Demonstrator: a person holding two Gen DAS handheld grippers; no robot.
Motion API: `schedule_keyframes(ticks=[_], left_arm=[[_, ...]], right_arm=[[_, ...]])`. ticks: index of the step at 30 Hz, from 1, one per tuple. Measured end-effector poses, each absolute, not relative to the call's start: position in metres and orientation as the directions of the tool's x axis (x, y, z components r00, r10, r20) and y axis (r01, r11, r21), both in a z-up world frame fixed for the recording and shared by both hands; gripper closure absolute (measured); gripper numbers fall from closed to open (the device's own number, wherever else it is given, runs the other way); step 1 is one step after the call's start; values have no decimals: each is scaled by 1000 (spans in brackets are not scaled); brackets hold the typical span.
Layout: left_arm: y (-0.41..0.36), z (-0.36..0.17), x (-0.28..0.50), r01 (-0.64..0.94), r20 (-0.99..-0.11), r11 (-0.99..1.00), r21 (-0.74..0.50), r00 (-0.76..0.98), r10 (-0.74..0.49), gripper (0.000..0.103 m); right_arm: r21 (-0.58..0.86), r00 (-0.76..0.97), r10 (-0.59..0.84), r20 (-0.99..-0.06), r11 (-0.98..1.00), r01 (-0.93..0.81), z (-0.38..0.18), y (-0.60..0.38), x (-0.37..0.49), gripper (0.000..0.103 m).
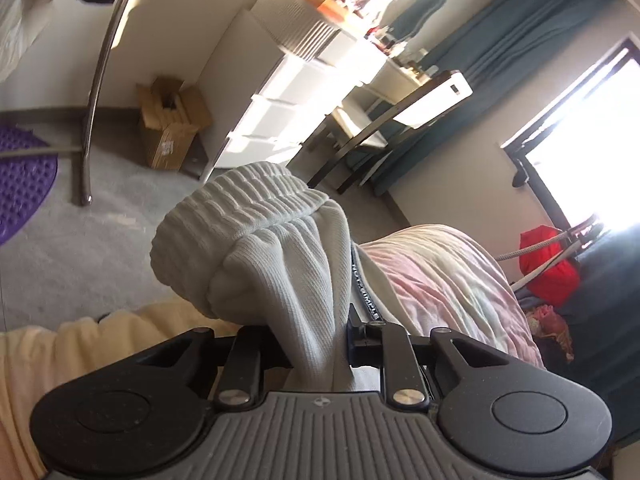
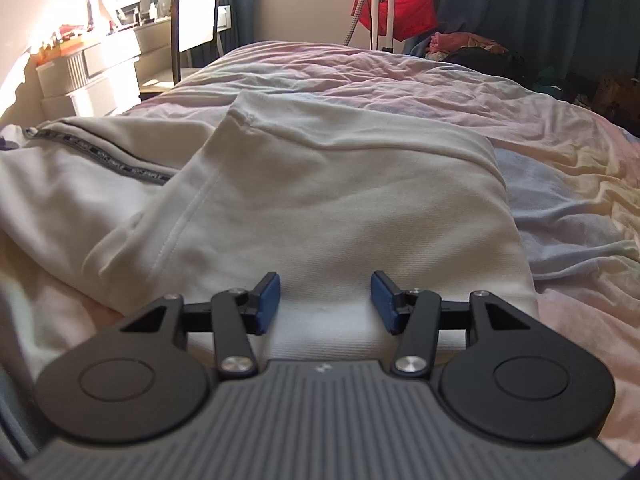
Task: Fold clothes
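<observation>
Left gripper [image 1: 320, 344] clamps the sweatshirt's ribbed cuff [image 1: 248, 216] — mid-fold; right gripper [image 2: 325, 304], fingers apart over the sweatshirt [image 2: 320, 184], should pin it next.

A dark tape [image 2: 100, 158] with small pale lettering runs along the zip edge of a cream garment [image 2: 320, 200] spread on a bed; the letters repeat down the strip but are too small and blurred to read. In the left wrist view the same tape [image 1: 362, 284] hangs beside a ribbed cuff [image 1: 248, 208], its characters again illegible. A small round emblem [image 1: 319, 402] sits on the grey ribbed body of the left gripper, behind that cuff, and a like mark [image 2: 321, 368] on the right one; neither can be made out. A cardboard box [image 1: 168, 136] on the floor carries a label, unreadable.
</observation>
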State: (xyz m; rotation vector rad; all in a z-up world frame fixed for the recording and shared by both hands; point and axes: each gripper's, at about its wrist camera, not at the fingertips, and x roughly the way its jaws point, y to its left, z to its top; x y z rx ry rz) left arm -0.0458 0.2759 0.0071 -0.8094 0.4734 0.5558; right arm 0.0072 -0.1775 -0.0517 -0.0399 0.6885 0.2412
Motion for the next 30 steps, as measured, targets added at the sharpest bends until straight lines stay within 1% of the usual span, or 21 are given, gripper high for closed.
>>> schedule_keyframes(ticks=[4,6,8,13,17,21,24,26,30], left_arm=[[223,51,-48,-550,-470,680,-485,819,328,85],[193,71,-47,-505,-414,712,-487,852,321,86],[161,88,-44,-460,-358,740,-490,881,310,86],[60,114,-39,-302,-211,825,-477,951,226,87],[-24,115,-31,-186,-141,884,-430,980,138,87],[-105,98,-14,-84,-140,922,-377,990,33,88],[-159,69,2,-30,-160,954,-299,987,-19,88],[-191,43,13,6,-188,970,-242,981,-53,88],[-230,-15,31,103,-291,987,-120,947,-134,87]], right_arm=[[106,800,159,-578,987,-119,-34,-205,-2,50],[93,818,95,-568,994,-51,-30,-219,-6,50],[115,836,43,-547,993,25,-26,-235,-9,50],[173,866,-84,-492,966,192,-17,-265,-14,49],[203,884,-133,-448,948,245,-13,-279,-18,49],[250,885,-196,-423,913,322,-13,-306,-13,49],[332,874,-223,-433,862,384,-17,-333,-8,49],[388,871,-239,-430,822,417,-19,-351,-7,49],[432,863,-254,-436,782,449,-27,-366,-9,49]])
